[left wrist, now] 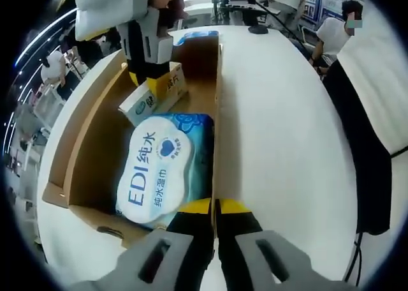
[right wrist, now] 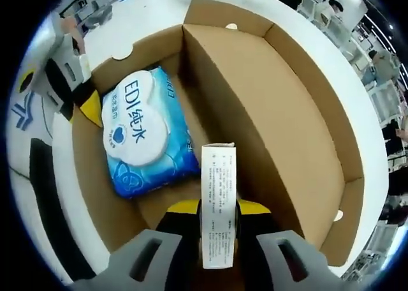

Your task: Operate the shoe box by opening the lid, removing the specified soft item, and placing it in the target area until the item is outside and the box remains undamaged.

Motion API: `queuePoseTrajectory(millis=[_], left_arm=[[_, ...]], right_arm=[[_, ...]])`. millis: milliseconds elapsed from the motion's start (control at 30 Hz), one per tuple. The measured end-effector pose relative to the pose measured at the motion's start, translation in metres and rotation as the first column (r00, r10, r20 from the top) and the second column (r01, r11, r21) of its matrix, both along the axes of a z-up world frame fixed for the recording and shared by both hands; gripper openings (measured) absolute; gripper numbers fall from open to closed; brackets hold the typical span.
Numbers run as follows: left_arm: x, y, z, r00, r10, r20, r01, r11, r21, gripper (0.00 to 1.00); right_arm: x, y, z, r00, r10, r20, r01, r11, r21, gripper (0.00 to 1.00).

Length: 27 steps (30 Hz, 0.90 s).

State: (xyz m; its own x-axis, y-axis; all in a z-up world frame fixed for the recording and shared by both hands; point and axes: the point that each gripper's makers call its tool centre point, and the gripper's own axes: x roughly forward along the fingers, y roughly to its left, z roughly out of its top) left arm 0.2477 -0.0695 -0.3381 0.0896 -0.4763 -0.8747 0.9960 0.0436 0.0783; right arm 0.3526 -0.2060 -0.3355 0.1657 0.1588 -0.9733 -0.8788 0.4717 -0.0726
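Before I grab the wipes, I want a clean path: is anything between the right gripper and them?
Yes: the right gripper is shut on a carton, beside the wipes. Nothing lies on the wipes.

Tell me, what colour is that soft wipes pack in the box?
Blue, with a white label: the wipes pack, clearest in the right gripper view.

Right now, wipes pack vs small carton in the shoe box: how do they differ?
The wipes pack is a soft blue pouch lying flat on the box floor, ungripped; the carton is a rigid, narrow white box clamped on edge in the right gripper. The pack is much wider than the carton. Both sit inside the open shoe box.
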Motion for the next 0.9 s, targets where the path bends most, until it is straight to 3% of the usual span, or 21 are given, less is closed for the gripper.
queuePoseTrajectory(millis=[200, 267, 333, 400, 500, 600, 833, 867, 900], left_arm=[[0.000, 0.000, 0.001, 1.000, 0.001, -0.006, -0.001, 1.000, 0.001, 0.00], [0.001, 0.000, 0.000, 1.000, 0.009, -0.010, -0.009, 1.000, 0.005, 0.00], [0.001, 0.001, 0.001, 1.000, 0.011, -0.010, -0.011, 1.000, 0.005, 0.00], [0.001, 0.001, 0.001, 1.000, 0.010, -0.010, -0.010, 1.000, 0.005, 0.00], [0.001, 0.002, 0.001, 1.000, 0.011, -0.007, -0.011, 1.000, 0.005, 0.00], [0.002, 0.003, 0.001, 1.000, 0.012, -0.006, -0.012, 1.000, 0.004, 0.01], [0.003, 0.003, 0.001, 1.000, 0.014, -0.005, -0.014, 1.000, 0.005, 0.01], [0.002, 0.003, 0.001, 1.000, 0.014, -0.006, -0.014, 1.000, 0.006, 0.01], [0.002, 0.003, 0.002, 1.000, 0.014, -0.007, -0.014, 1.000, 0.006, 0.01]], right_arm=[[-0.008, -0.001, 0.006, 1.000, -0.029, 0.005, 0.029, 1.000, -0.003, 0.18], [-0.007, -0.002, 0.015, 0.998, -0.015, 0.059, 0.015, 1.000, 0.000, 0.18], [-0.015, -0.002, 0.020, 0.998, 0.015, 0.066, -0.015, 1.000, 0.001, 0.18], [-0.012, -0.006, 0.027, 0.992, 0.062, 0.113, -0.059, 0.998, -0.023, 0.18], [-0.014, -0.005, 0.035, 0.995, 0.004, 0.098, -0.007, 1.000, 0.029, 0.17], [-0.015, -0.001, 0.043, 0.992, -0.046, 0.121, 0.035, 0.995, 0.095, 0.17], [-0.023, -0.014, 0.048, 0.987, -0.073, 0.145, 0.062, 0.995, 0.077, 0.17], [-0.023, -0.016, 0.049, 0.985, -0.090, 0.145, 0.079, 0.993, 0.083, 0.17], [-0.024, -0.012, 0.054, 0.979, -0.147, 0.140, 0.128, 0.983, 0.135, 0.17]])
